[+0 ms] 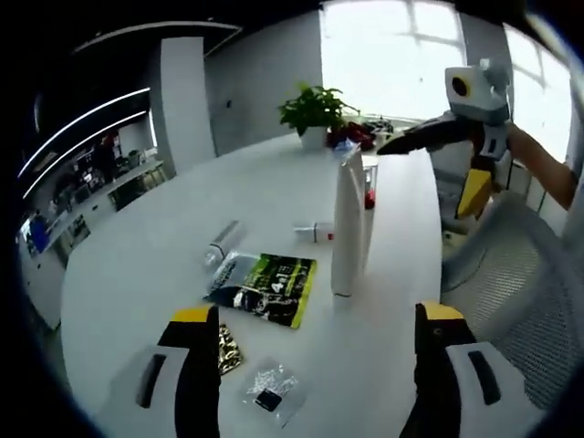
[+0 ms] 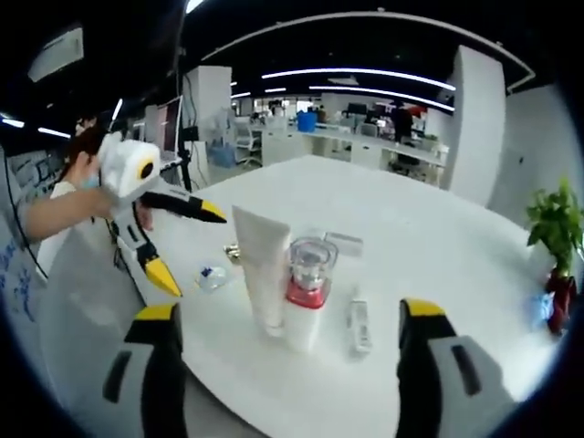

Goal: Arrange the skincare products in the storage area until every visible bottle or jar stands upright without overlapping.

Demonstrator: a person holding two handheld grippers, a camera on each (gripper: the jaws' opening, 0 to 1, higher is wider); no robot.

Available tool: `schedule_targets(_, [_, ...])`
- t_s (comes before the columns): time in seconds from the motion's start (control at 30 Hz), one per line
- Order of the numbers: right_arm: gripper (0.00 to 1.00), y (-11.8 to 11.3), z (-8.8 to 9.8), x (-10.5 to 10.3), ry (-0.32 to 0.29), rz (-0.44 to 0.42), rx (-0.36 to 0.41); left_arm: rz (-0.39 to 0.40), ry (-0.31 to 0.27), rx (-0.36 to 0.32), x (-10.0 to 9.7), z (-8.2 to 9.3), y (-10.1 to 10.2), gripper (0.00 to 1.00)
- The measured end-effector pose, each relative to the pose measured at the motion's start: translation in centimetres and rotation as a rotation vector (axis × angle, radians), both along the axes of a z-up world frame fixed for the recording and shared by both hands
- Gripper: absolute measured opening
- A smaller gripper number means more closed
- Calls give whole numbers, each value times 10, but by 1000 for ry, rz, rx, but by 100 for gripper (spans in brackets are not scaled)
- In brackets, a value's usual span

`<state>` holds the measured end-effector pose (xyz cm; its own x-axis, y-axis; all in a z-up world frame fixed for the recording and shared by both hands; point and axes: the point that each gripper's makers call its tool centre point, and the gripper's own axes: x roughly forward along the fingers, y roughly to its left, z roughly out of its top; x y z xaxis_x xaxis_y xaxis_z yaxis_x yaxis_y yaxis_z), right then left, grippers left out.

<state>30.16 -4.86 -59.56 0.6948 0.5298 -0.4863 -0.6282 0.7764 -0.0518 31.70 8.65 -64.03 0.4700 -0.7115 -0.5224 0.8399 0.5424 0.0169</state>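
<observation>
A white tube (image 1: pixel 348 228) and a pump bottle (image 2: pixel 307 294) are standing upright side by side on the table (image 1: pixel 146 274). Two small bottles, one silver (image 1: pixel 222 242) and one white (image 2: pixel 359 326), are lying flat and, I'd judge, needing righting. Both grippers, left (image 1: pixel 318 351) and right (image 2: pixel 283 351), are hovering wide apart, gripping nothing.

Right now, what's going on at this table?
A person holds two handheld grippers over a white round table, both with jaws open and holding nothing. The left gripper faces a tall white squeeze tube standing upright next to a clear-capped bottle with a red band. The right gripper faces the same pair from the other side. A small silver tube, a small white bottle and a green-and-black sachet lie flat, not yet stood up.
</observation>
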Motion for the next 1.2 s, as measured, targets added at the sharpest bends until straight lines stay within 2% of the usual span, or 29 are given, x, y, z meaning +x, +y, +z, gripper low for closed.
schedule_targets(0.3, [100,-2,1,-2,5,1,0,52,-11,-5,-9,13,14,97])
schedule_targets(0.5, [100,0,-2,-3,15,22,-18,86,-1,-16,-15,19,25,97])
schedule_targets(0.67, [100,1,-2,-4,8,31,-31,121,-18,-18,-18,24,35,97])
schedule_targets(0.93, [100,1,-9,-5,20,52,-76,156,-3,-25,-23,23,46,97])
schedule_targets(1.2, [100,-3,-14,-2,39,46,-84,178,12,-15,-28,21,52,97])
